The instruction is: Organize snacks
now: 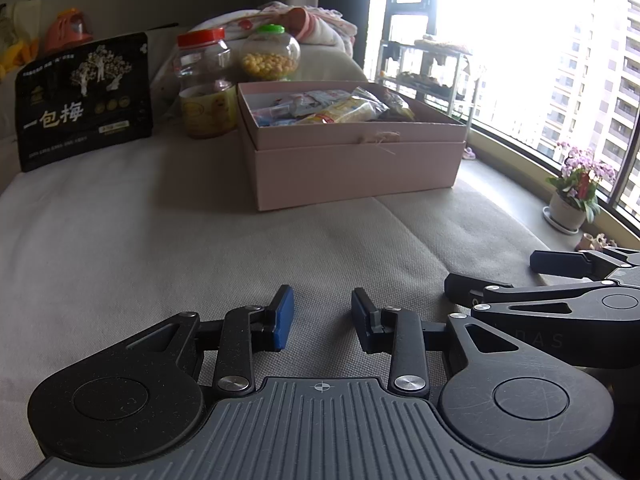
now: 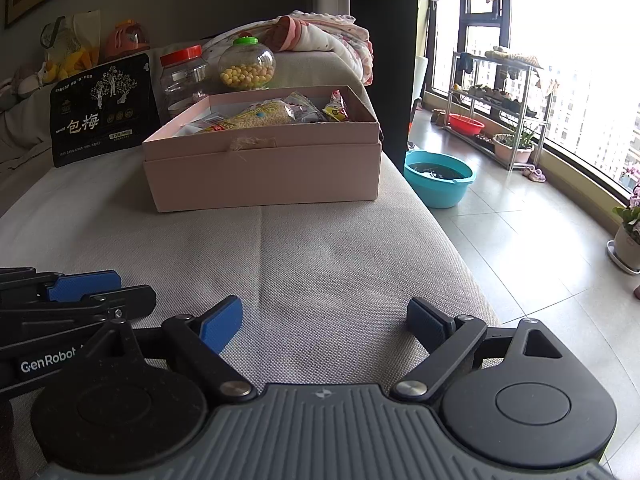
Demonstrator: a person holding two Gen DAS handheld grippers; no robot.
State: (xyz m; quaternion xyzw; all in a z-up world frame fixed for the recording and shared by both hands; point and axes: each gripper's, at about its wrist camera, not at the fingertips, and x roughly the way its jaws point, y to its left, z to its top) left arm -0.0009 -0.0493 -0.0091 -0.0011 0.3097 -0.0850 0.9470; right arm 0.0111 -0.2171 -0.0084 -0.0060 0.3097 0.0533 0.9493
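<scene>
Two grippers sit low over the grey cushion [image 2: 320, 264], side by side, neither holding anything. Left gripper [image 1: 322, 318]: blue pads [image 1: 285, 320] parted w/ a moderate gap, bare fabric between. Right gripper [image 2: 325, 322]: fingers spread wider, also nothing between; seen from the left wrist view it lies at approx 3 o'clock, close alongside the left unit.

Further out at 12 o'clock, well apart from both tools: pink box [image 2: 264, 172], lid off, resting on the cushion near its right edge. Inside: mixed snack packets [image 2: 276, 114], incl. a yellowish grain-type bag and small wrapped items; exact contents not legible.

Beyond/left of the box, approx 11 o'clock: black pouch [image 1: 86, 100] w/ white tree print, standing upright. Between pouch and box: red-lid jar [image 1: 205, 84], clear, yellow label, just beside the box's left rear corner. Behind the box: green-lid jar [image 1: 271, 54], round, w/ yellow balls inside.

Far rear: folded blanket [image 2: 320, 40]. Floor at approx 2 o'clock in right wrist view: teal basin [image 2: 438, 180], dark contents. Window sill: potted flowers [image 1: 576, 188].
</scene>
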